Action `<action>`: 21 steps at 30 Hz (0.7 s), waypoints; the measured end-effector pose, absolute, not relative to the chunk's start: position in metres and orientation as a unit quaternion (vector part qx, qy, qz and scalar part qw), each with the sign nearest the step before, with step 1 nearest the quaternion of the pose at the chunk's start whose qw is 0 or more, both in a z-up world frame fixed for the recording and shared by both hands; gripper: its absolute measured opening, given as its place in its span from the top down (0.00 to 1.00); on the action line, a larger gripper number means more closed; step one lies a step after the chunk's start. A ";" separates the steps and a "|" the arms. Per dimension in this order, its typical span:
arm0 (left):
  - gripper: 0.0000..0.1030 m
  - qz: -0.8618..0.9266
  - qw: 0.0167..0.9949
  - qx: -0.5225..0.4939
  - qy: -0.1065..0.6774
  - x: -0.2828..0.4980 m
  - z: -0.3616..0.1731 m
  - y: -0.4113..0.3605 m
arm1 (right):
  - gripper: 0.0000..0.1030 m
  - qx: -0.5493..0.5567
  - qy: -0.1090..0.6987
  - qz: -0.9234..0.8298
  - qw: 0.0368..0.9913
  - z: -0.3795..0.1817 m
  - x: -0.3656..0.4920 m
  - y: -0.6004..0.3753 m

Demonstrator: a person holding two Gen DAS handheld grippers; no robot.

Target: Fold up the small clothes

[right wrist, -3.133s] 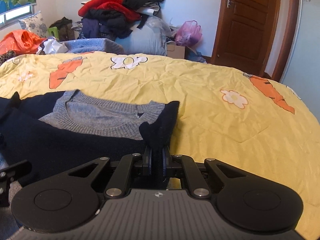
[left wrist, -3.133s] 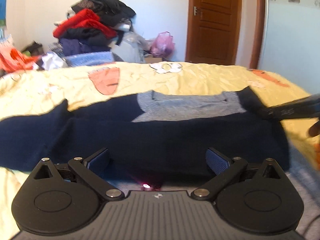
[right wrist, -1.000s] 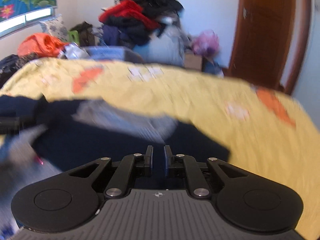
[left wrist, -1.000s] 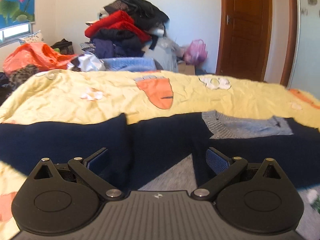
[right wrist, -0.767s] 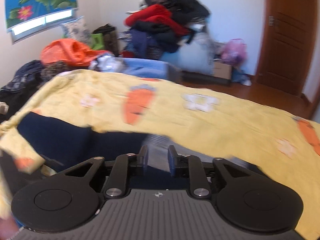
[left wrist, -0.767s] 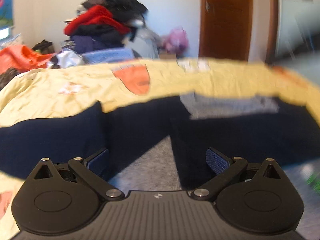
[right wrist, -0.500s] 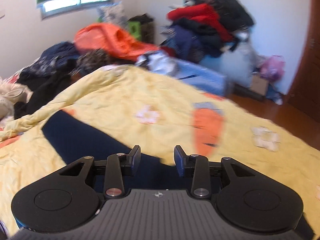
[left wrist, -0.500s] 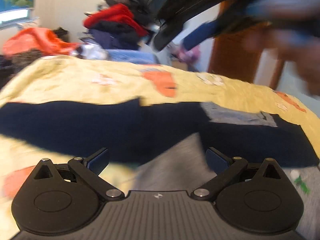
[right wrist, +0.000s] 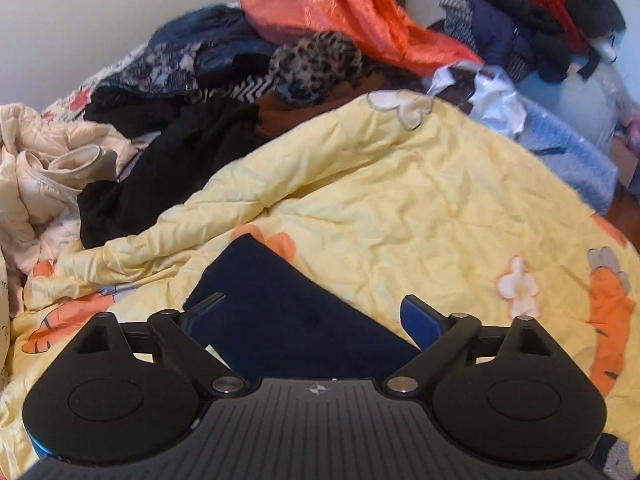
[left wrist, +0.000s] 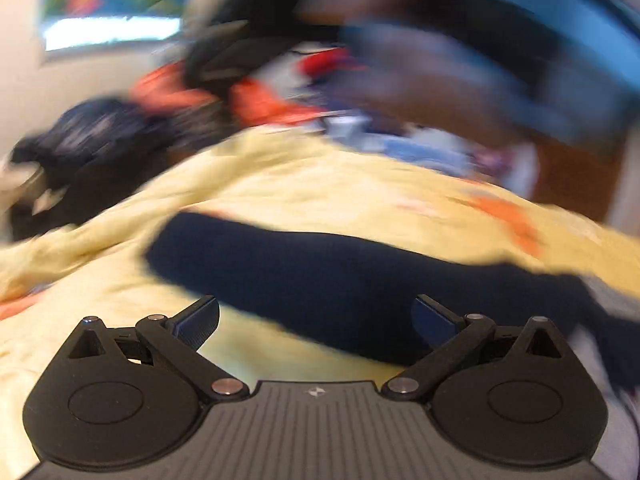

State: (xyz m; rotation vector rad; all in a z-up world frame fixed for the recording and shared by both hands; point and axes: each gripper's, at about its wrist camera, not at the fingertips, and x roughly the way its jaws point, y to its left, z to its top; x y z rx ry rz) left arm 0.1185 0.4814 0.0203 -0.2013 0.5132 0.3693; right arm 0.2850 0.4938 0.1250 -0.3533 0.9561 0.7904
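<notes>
Two grippers, both mine, both spread wide with nothing held. My right gripper (right wrist: 310,320) hangs just above the navy sleeve (right wrist: 280,312); its blue-padded fingers (right wrist: 420,322) stand one on each side of the sleeve's width, and I can't tell if they touch the cloth. The sleeve's squared cuff end points away from me and lies flat on the yellow quilt (right wrist: 400,208). My left gripper (left wrist: 316,320) is spread just as far, fingers (left wrist: 198,320) apart over the same navy sleeve (left wrist: 320,272), which runs as a dark band across the quilt (left wrist: 300,184) from the left toward the right edge, where a bit of grey shows; that view is badly motion-blurred. Above the sleeve in the left view a big blurred dark and blue shape fills the top right, can't say what it is. Beyond the sleeve in the right view, past the quilt's far edge: black garment (right wrist: 168,160), leopard-print piece (right wrist: 316,60), orange plastic bag (right wrist: 340,12), cream padded bedding (right wrist: 44,160) to the left, and a pile of red and dark clothes (right wrist: 528,12) at far right by the wall.
</notes>
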 end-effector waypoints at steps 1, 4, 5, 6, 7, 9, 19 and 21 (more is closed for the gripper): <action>0.00 0.196 0.939 -0.118 0.256 0.117 0.020 0.498 | 0.10 -0.176 0.451 0.364 0.796 0.116 0.287 0.505; 0.00 0.200 0.938 -0.124 0.256 0.096 0.015 0.511 | 0.10 -0.202 0.465 0.363 0.782 0.091 0.281 0.542; 0.00 0.204 0.940 -0.113 0.247 0.086 0.013 0.509 | 0.10 -0.205 0.466 0.366 0.779 0.084 0.277 0.554; 0.00 0.208 0.942 -0.105 0.243 0.080 0.010 0.506 | 0.10 -0.211 0.466 0.365 0.778 0.079 0.273 0.567; 0.00 0.207 0.942 -0.104 0.244 0.077 0.008 0.505 | 0.10 -0.219 0.466 0.358 0.779 0.074 0.269 0.577; 0.00 0.205 0.943 -0.100 0.243 0.081 0.002 0.502 | 0.12 -0.230 0.471 0.345 0.778 0.064 0.267 0.596; 0.00 0.191 0.944 -0.140 0.231 0.078 -0.007 0.517 | 0.58 -0.265 0.480 0.324 0.771 0.033 0.269 0.623; 0.00 0.189 0.945 -0.139 0.229 0.076 -0.006 0.515 | 0.75 -0.259 0.482 0.313 0.776 0.037 0.271 0.620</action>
